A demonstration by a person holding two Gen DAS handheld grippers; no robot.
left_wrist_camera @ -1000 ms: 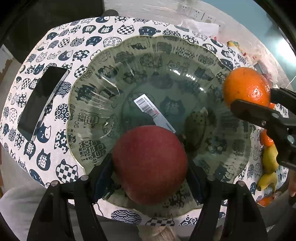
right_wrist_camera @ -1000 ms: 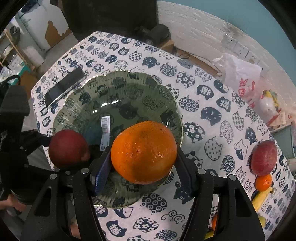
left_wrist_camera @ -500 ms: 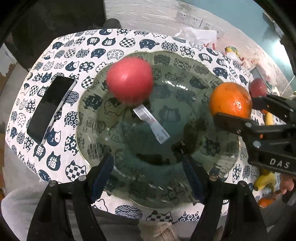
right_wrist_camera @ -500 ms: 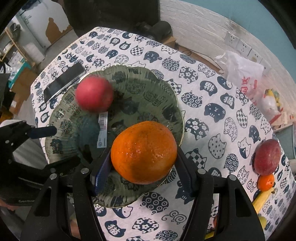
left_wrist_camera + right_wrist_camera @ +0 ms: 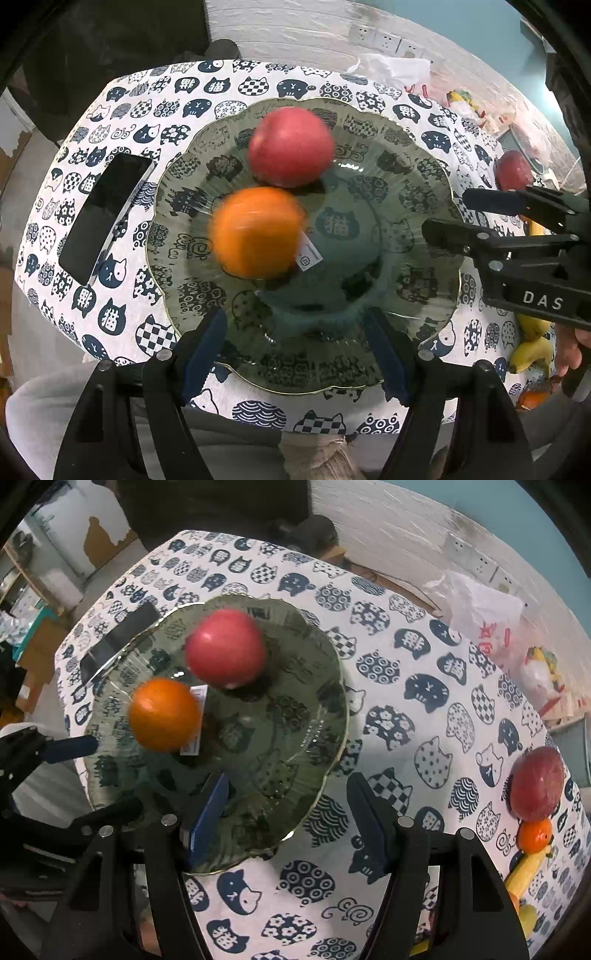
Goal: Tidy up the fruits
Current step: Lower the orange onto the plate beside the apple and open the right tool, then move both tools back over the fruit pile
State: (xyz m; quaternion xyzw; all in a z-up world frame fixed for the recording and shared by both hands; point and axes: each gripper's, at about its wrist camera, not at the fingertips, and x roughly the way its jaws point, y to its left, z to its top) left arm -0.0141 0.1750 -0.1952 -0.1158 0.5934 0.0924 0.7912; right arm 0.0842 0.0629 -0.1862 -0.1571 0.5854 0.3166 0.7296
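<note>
Apple (image 5: 291,147) and orange (image 5: 257,232), both round, touching inside glass bowl (image 5: 413,291).

A white brick wall (image 5: 399,528) with sockets (image 5: 386,38) rose behind the cat-print desk (image 5: 424,686); above it the wall was teal.

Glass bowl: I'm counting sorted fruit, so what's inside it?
Inside the glass bowl lie a red apple and an orange, the orange partly covering a barcode label; what lies beneath them is hidden.
</note>
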